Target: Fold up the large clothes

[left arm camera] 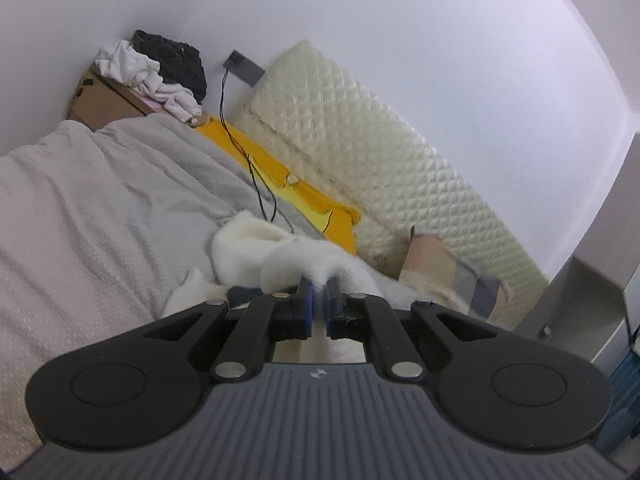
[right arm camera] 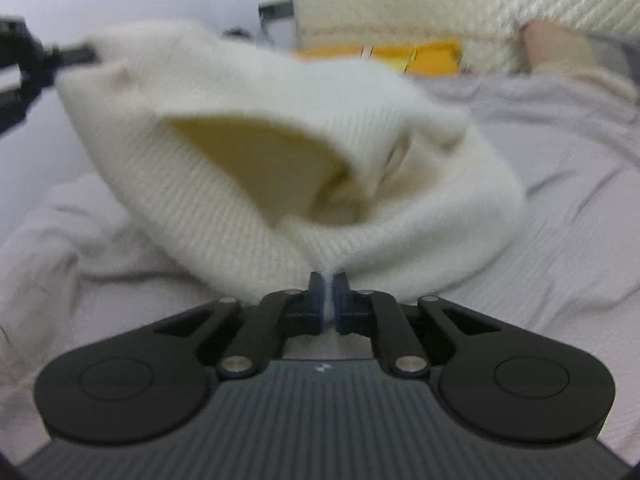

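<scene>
Both tools (left arm camera: 319, 286) (right arm camera: 328, 280) pinch the white sweater (right arm camera: 248, 152).

A bed (left arm camera: 80, 208) covered with a pale grey, wrinkled duvet is seen. On it a white knitted garment (left arm camera: 256, 244) is partly lying. A thin black cable (left arm camera: 256, 176) is trailed across the duvet, and 1 yellow cloth (left arm camera: 280, 168) is spread along its far edge.

White knit garment (right arm camera: 256, 148): blurred; lower part hidden behind right tongs (right arm camera: 329, 280). Left tongs (right arm camera: 48, 60): cut off by frame edge. Cardboard box (left arm camera: 102, 98): contents covered by piled clothes (left arm camera: 160, 72).
</scene>
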Demonstrator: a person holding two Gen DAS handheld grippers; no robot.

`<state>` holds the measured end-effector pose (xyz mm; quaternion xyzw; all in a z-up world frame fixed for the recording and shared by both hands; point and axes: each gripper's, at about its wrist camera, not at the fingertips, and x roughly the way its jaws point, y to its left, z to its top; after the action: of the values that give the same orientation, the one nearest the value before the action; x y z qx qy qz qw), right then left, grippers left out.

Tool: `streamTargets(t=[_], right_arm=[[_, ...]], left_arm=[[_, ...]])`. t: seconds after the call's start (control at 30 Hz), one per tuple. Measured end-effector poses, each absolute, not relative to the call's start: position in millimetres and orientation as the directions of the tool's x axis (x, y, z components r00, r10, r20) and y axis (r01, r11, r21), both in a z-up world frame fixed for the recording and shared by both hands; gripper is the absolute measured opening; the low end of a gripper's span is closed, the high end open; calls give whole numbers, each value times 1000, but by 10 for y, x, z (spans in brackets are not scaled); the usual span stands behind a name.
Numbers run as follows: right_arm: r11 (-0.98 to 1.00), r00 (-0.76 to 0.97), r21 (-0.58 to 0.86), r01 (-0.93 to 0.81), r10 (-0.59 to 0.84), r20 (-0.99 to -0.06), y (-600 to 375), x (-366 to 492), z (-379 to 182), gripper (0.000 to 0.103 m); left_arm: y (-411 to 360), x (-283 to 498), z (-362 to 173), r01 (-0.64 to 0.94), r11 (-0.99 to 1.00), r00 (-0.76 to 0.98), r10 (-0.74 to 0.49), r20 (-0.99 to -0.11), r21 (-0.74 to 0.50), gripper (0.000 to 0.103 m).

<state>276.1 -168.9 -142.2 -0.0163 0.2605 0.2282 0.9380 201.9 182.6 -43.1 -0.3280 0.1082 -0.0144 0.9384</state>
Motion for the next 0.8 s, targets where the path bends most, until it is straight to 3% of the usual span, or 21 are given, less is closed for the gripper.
streamTargets(t=[0.2,0.3,0.37,0.57,0.67,0.73,0.8], right_arm=[[907,834,130,-400,419,-358,-2102,2259,-823,6],[908,850,111,-405,418,-321,-2266,1991,-636,6],[901,844,116,-417,431,-320,-2332,1817,-606,5],[871,800,36,-490,466,-378,-2251,1412,-689,3],[873,775,91,-478,468,-425,-2303,1398,-711,4],[876,769,146,-461,475,-427,-2380,1501,-667,5],[879,764,191,-438,475,-437,-2447,1646,-605,7]], left_arm=[[1862,1447,-171,-5,782,998,-40,-57,-623,0],[1829,1183,-39,-15,812,998,-19,-52,-584,0],[1770,1076,-46,-27,844,996,-21,-85,-536,0],[1553,1161,-307,39,832,937,-222,-268,-553,1],[1322,1343,-325,58,874,908,-247,-339,-482,3],[1162,1519,-335,72,892,887,-261,-380,-445,11],[1014,1733,-326,87,909,873,-267,-407,-408,30]])
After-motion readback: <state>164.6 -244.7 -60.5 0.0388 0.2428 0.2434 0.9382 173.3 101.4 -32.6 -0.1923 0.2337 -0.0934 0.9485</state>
